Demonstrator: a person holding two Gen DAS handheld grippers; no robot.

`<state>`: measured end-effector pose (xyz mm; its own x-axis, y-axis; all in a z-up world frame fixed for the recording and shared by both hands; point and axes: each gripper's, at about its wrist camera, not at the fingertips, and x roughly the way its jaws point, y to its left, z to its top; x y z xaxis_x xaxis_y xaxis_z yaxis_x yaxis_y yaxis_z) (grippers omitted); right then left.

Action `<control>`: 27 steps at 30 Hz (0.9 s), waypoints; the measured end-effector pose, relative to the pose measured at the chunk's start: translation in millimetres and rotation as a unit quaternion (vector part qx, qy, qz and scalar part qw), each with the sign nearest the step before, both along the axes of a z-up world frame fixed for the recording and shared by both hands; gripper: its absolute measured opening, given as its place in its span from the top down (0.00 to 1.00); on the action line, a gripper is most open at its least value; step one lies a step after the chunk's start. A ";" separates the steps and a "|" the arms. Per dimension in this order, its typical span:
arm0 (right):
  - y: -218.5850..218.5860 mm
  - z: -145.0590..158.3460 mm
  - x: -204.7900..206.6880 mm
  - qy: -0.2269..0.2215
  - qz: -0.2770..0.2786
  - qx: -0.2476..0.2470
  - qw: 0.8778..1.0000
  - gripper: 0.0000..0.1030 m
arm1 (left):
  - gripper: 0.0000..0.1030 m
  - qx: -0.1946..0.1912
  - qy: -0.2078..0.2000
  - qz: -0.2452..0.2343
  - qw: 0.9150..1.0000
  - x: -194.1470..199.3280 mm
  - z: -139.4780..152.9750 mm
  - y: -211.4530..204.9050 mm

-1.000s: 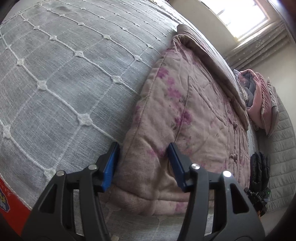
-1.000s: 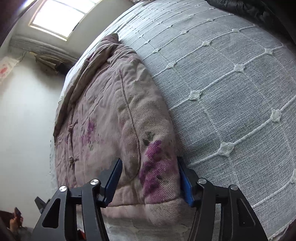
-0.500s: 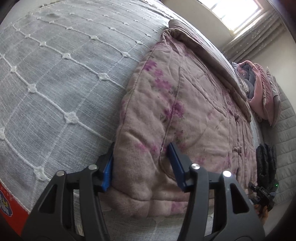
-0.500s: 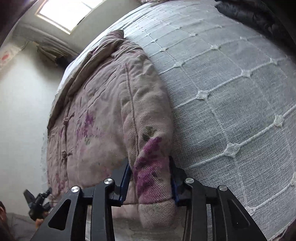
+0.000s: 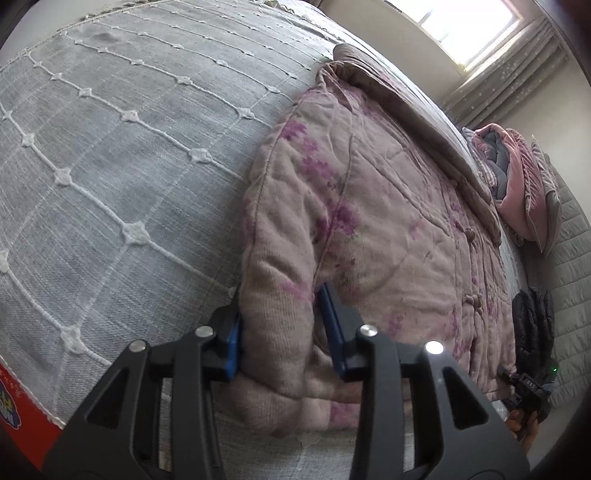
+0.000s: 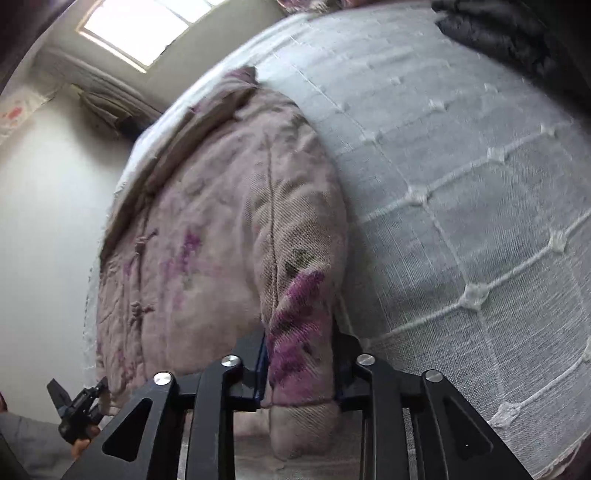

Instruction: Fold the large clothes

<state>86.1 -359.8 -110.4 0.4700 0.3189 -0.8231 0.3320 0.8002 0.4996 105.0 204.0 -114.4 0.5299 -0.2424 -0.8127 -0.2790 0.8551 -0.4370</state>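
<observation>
A padded pink jacket (image 5: pixel 388 206) with purple flower print and knot buttons lies flat on a grey quilted bed cover (image 5: pixel 110 155). My left gripper (image 5: pixel 282 325) is shut on the jacket's near left edge, with a thick fold of fabric pinched between its blue pads. In the right wrist view the same jacket (image 6: pixel 207 229) lies on the bed cover (image 6: pixel 461 184). My right gripper (image 6: pixel 299 365) is shut on the jacket's near right edge, with a purple-flowered fold squeezed between the pads.
A pile of pink and grey folded clothes (image 5: pixel 517 192) lies at the far end of the bed. A black garment (image 5: pixel 532 325) lies by the jacket's right side and also shows in the right wrist view (image 6: pixel 491 33). A red box (image 5: pixel 22 402) sits under the near edge.
Both grippers have gone from open around the jacket's near edges to shut on them. The right one shut first; the left one followed.
</observation>
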 end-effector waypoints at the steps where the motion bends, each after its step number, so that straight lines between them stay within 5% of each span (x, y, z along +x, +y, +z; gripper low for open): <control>1: -0.5 -0.9 1.3 0.001 0.000 0.001 1.000 0.69 | 0.63 -0.001 0.000 0.003 1.000 -0.3 -0.1 0.0; 3: 2.3 1.7 1.7 -0.001 0.005 -0.012 1.000 0.70 | 0.75 0.000 -0.004 0.006 1.000 -1.0 1.6 -0.2; 6: 6.9 13.5 -2.3 -0.025 0.009 -0.036 0.999 0.82 | 0.80 0.008 -0.022 0.011 1.000 -6.7 10.5 -1.9; 12: 5.4 48.1 -39.6 -0.112 0.007 -0.003 0.994 0.86 | 0.84 0.021 -0.085 0.017 0.996 -41.4 42.7 -5.8; 19: -9.9 62.8 -96.9 -0.154 0.002 0.032 0.987 0.87 | 0.84 -0.012 -0.121 0.015 0.992 -105.8 68.5 13.7; 27: -19.1 138.3 -190.5 -0.244 0.028 0.015 0.969 0.88 | 0.85 0.092 -0.166 -0.071 0.979 -194.5 121.1 -13.0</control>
<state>-104.5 -378.9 27.9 0.7824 0.3748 -0.4974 0.0071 0.7932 0.6090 -89.4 191.1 6.7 0.7437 -0.1983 -0.6384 -0.0211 0.9476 -0.3189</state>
